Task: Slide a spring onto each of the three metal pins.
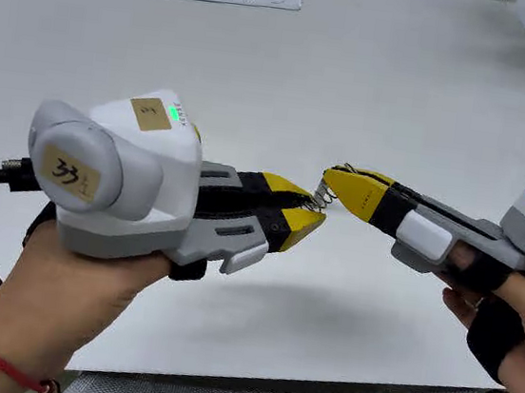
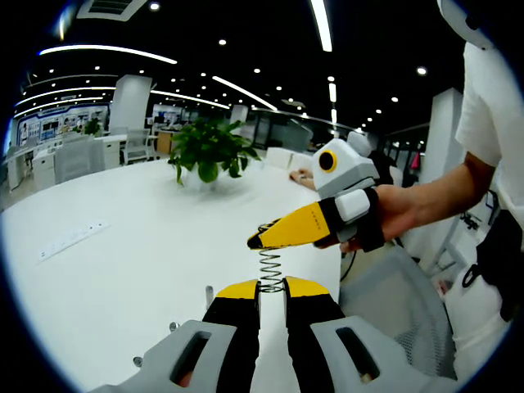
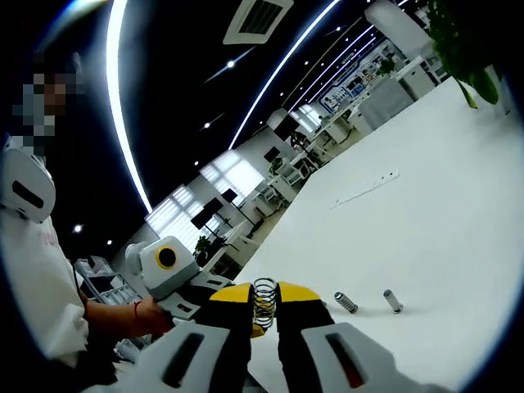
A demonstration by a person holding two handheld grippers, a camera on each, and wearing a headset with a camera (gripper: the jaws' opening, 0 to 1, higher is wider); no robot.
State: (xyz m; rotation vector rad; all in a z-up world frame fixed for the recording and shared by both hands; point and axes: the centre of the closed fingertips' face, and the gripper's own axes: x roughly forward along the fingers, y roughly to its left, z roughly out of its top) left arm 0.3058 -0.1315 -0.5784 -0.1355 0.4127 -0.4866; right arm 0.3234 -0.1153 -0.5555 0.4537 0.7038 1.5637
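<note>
Your left claw (image 2: 272, 288) was clenched on one end of the small coiled steel-wire spring (image 1: 320, 200), with its yellow tips pinching the last coils. Your right claw (image 1: 333, 184) met it nose to nose and gripped the spring's other end between its own nearly closed yellow tips, so the spring bridged the two claws above the white table (image 1: 372, 85). Beyond the right claw's tips and a little to their right, a short ridged metal cylinder (image 3: 345, 302) and a second cylinder (image 3: 393, 300) lay near each other on the table
</note>
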